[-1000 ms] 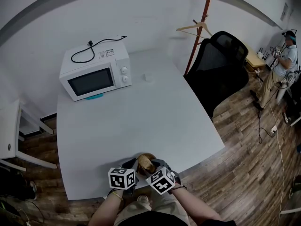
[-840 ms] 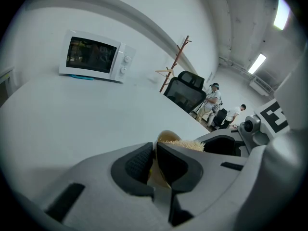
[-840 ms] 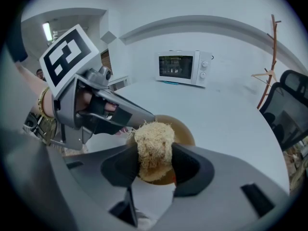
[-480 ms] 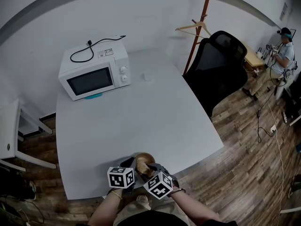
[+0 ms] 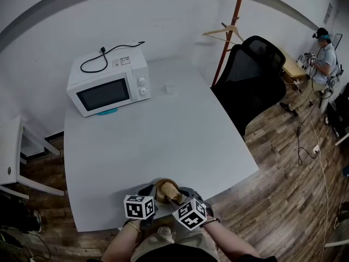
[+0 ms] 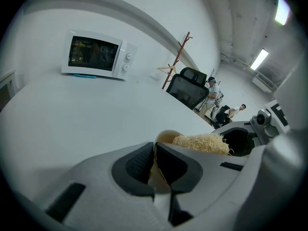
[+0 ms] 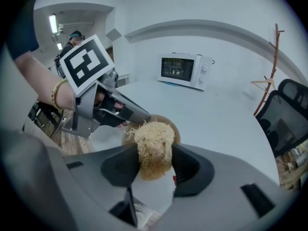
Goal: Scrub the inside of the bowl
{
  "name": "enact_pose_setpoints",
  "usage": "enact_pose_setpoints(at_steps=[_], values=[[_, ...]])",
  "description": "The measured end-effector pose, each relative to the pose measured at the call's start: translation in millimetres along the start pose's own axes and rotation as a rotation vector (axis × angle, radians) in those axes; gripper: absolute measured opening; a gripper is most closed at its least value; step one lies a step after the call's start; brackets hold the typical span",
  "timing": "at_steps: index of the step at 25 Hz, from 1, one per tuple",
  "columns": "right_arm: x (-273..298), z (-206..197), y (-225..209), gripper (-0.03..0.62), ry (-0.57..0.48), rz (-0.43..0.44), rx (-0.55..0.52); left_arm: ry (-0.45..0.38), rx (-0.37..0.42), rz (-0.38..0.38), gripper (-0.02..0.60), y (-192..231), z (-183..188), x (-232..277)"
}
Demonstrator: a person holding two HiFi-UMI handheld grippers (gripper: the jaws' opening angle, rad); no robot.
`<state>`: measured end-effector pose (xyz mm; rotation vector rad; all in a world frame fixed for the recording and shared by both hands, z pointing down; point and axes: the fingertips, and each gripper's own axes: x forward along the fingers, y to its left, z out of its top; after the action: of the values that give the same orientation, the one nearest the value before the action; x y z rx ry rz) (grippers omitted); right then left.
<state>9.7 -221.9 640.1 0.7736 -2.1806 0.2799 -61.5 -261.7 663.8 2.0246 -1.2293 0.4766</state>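
A small brown bowl [image 5: 162, 188] sits at the near edge of the white table [image 5: 152, 130]. My left gripper [image 5: 154, 192] is shut on the bowl's rim [image 6: 159, 150], one jaw inside and one outside. My right gripper [image 5: 175, 197] is shut on a pale fibrous scrubber [image 7: 154, 146], which rests in the bowl [image 7: 169, 127] against its inner wall. The scrubber [image 6: 202, 143] also shows in the left gripper view, just past the bowl's rim. The left gripper [image 7: 144, 117] shows at the left of the right gripper view.
A white microwave [image 5: 108, 86] with a black cord on top stands at the table's far left. A black office chair [image 5: 253, 75] and an orange coat stand [image 5: 229, 31] are at the right. A person [image 5: 322, 56] stands far right.
The scrubber and right gripper have shifted slightly within the bowl, first left, then back right. The left gripper and bowl stay nearly where they were.
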Motion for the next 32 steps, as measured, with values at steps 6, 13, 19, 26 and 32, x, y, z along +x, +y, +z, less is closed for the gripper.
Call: enact_pose_setpoints(at_steps=[6,13,19,26,32], values=[[-0.4,6.9,-5.9,0.184,-0.029,-0.015,0.021,0.008,-0.003,0.020,0.031,6.1,-1.7,3.1],[-24.0,29.2,-20.9,0.184,-0.191,-0.068,0.132,-0.012,-0.038,0.080,0.031,28.2,6.1,8.8],[-34.9,30.3,-17.7,0.184,-0.233,-0.065,0.204,-0.023,-0.043,0.104,0.032,30.5,12.9,11.7],[-44.4,24.1,-7.8,0.184,-0.239,-0.074,0.228,-0.070,-0.063,0.089,0.086,27.7,21.1,-1.8],[-60.0,20.9,6.5,0.184,-0.287,-0.110,0.301,-0.141,-0.061,0.057,0.084,18.1,31.5,-41.7]])
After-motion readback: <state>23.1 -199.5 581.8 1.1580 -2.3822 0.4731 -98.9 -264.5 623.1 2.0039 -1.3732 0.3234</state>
